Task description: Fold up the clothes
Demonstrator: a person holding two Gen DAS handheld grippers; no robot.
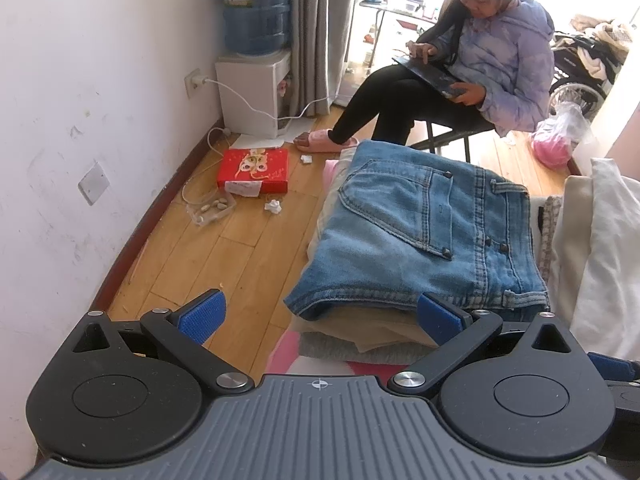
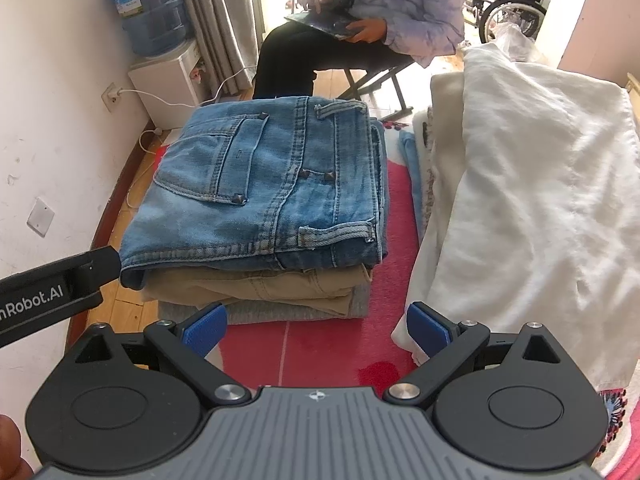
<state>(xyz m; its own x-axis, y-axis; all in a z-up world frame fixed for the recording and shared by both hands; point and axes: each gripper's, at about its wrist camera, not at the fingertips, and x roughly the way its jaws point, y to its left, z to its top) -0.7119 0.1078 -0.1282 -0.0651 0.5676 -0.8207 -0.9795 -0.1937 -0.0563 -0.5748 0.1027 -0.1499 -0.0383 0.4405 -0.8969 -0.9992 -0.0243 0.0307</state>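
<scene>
Folded blue jeans (image 2: 272, 184) lie on top of a stack, over folded tan trousers (image 2: 256, 284) and a grey garment (image 2: 280, 314), on a red patterned cover (image 2: 332, 344). The jeans also show in the left wrist view (image 1: 416, 232). A heap of white cloth (image 2: 532, 208) lies to the right of the stack. My left gripper (image 1: 320, 320) is open and empty, just short of the stack's near left corner. My right gripper (image 2: 316, 334) is open and empty, low over the red cover in front of the stack.
A person sits on a folding chair (image 1: 452, 132) beyond the stack with a tablet. A water dispenser (image 1: 256, 88), a red box (image 1: 254, 170) and a small plastic tray (image 1: 212, 208) are on the wooden floor by the left wall. A wheelchair (image 2: 508, 4) stands far right.
</scene>
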